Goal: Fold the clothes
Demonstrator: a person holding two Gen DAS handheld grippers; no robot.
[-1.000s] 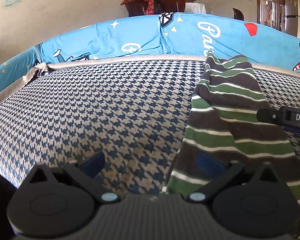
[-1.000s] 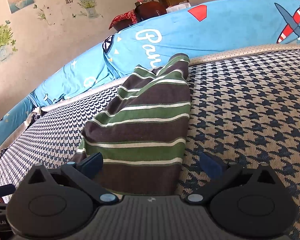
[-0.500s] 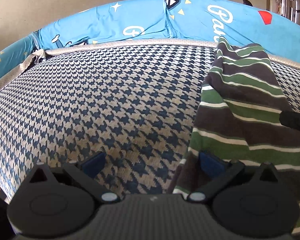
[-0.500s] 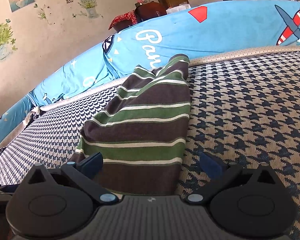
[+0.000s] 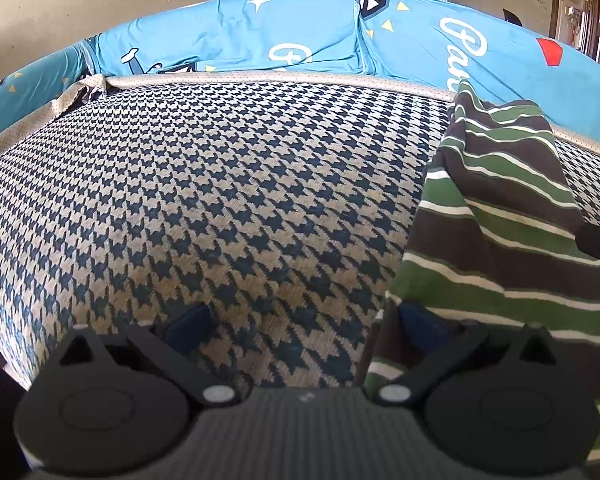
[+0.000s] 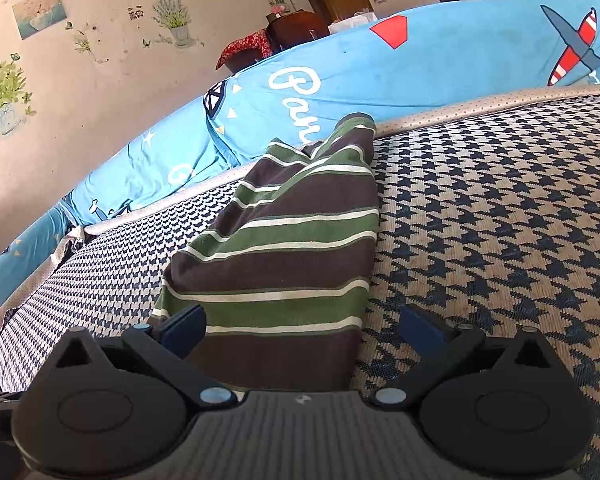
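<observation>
Dipping lower, left claw [image 5: 306,322] gapes beside striped garment [image 5: 496,216]; right claw [image 6: 306,326] straddles it, released.

The shirt [image 6: 292,264] has brown, green and thin white stripes. The seat [image 5: 204,184] is navy-and-beige houndstooth. The cover [image 6: 452,56] is bright blue.

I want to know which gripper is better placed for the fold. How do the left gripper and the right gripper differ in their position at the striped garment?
The left gripper faces mostly bare houndstooth cover, with only its right finger at the striped garment edge. The right gripper has the garment's near end lying between its fingers. Both have jaws open, low over the cover.
</observation>
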